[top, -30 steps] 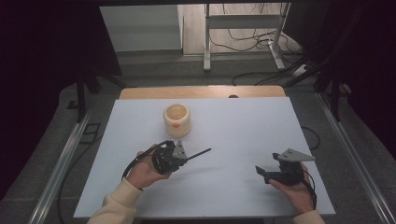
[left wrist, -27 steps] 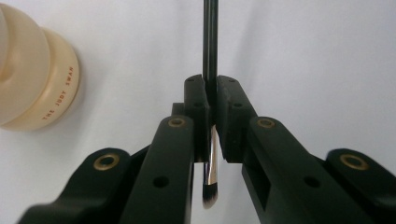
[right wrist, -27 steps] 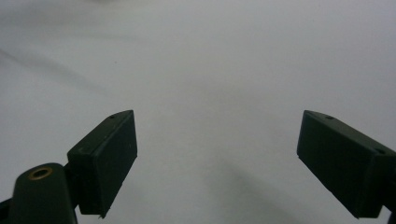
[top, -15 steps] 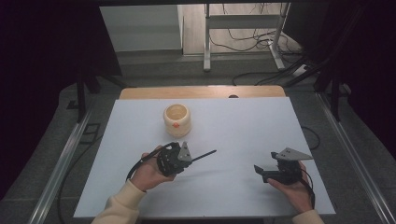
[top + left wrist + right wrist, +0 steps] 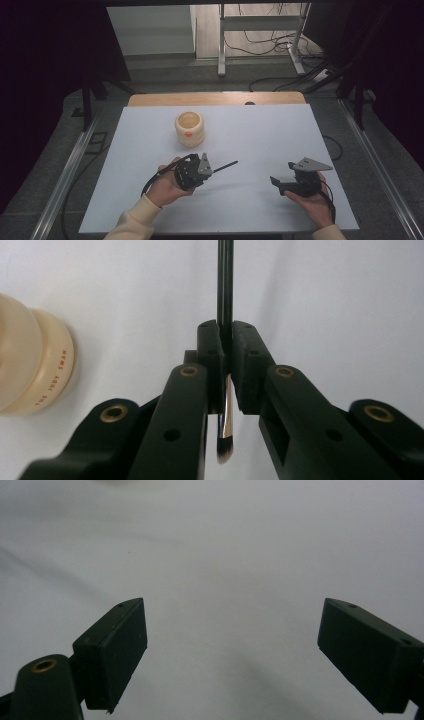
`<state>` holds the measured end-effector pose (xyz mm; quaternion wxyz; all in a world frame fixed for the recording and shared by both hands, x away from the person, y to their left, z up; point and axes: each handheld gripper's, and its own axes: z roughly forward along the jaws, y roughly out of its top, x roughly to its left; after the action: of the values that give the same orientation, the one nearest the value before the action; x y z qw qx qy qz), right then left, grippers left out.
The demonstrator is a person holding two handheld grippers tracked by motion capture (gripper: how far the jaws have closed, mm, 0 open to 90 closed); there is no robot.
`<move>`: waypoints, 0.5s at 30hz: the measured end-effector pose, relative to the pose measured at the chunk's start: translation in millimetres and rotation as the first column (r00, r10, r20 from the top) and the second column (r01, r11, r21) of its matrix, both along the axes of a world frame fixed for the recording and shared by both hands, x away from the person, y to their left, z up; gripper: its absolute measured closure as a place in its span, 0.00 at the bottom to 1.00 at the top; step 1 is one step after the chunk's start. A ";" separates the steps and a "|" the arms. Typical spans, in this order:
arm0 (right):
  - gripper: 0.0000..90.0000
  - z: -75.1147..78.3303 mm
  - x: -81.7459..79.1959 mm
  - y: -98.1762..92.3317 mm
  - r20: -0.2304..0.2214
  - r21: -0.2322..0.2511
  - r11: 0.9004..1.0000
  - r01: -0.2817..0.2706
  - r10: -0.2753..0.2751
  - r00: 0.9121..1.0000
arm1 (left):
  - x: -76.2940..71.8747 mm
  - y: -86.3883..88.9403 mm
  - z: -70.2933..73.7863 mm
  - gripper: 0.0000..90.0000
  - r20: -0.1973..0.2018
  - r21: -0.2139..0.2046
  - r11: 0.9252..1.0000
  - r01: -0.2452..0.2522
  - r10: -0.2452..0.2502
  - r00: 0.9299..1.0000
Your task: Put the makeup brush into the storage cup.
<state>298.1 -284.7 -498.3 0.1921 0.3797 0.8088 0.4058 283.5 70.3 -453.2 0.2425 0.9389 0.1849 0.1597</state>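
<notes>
Clamping a makeup brush (image 5: 225, 300), the left tongs (image 5: 209, 167) have finished pickup; the cream holder (image 5: 189, 128) awaits, right tongs (image 5: 275, 181) apart, empty.

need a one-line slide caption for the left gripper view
Left tongs clamped on a thin black makeup brush, bristles toward camera, beside a cream ceramic jar.

I can read one piece of text. On the side of the cream-coloured jar (image 5: 30, 357) that sits to the left of my left tool's jaws, small reddish capital letters run along its rounded lower band. They look like "THE JUDY SWAN", though the middle word is blurry and I cannot be sure of it.
</notes>
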 end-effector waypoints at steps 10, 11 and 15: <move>0.14 2.5 -0.6 1.7 0.008 -0.011 1.000 0.000 0.000 1.000 | 1.6 0.1 0.0 0.92 -0.004 -0.009 1.000 -0.004 0.004 1.000; 0.15 5.1 -0.8 4.0 0.016 -0.007 1.000 -0.003 0.003 1.000 | 2.8 -0.1 -0.1 0.92 -0.011 -0.015 1.000 -0.002 0.001 1.000; 0.15 12.8 -2.9 12.7 0.029 -0.007 1.000 -0.026 0.026 0.999 | 3.8 -0.4 -0.4 0.92 -0.011 -0.015 1.000 -0.003 0.002 1.000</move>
<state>295.2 -272.0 -485.5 0.2000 0.3624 0.8123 0.4110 287.3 69.9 -453.6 0.2481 0.9377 0.1886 0.1534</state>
